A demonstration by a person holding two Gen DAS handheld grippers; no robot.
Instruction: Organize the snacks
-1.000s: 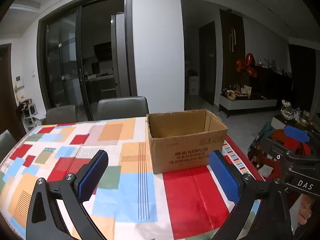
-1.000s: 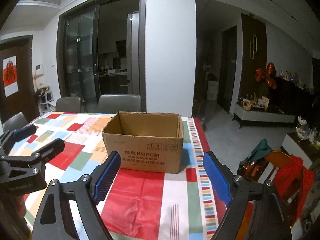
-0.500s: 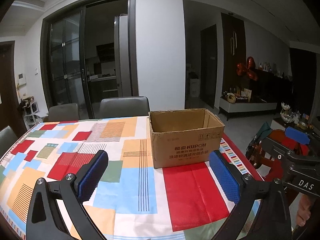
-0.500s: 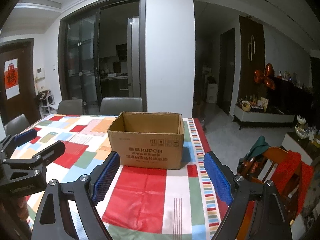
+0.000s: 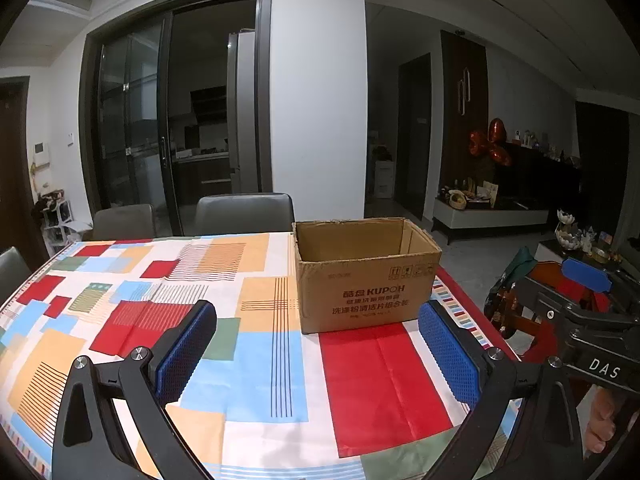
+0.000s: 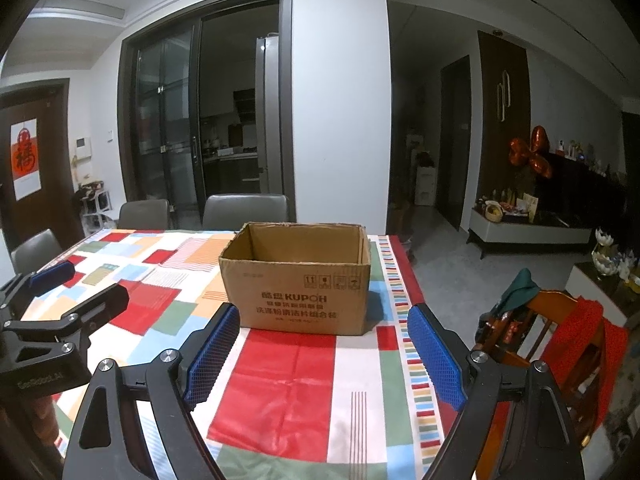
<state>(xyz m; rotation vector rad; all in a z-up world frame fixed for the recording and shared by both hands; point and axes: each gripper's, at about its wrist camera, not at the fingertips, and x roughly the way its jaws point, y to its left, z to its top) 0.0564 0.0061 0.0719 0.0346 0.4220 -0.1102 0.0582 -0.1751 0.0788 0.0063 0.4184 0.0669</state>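
Through the left wrist camera, my left claw (image 5: 318, 352) hung spread wide with nothing between its pads, over bare patterned cloth on the desk (image 5: 256, 364). The cardboard box (image 5: 366, 276) sat open-topped ahead, near the desk's right edge. No snacks showed.

Through the right wrist camera, my right claw (image 6: 324, 354) gaped equally wide and empty. The box (image 6: 298, 278) stood just beyond, clear cloth before it, a wooden chair (image 6: 560, 344) off the right edge.

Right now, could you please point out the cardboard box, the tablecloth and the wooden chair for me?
cardboard box (image 6: 296, 294): right wrist view, on its printed front wall.
tablecloth (image 5: 384, 384): left wrist view, on a bare red panel.
wooden chair (image 6: 560, 304): right wrist view, on its curved backrest.
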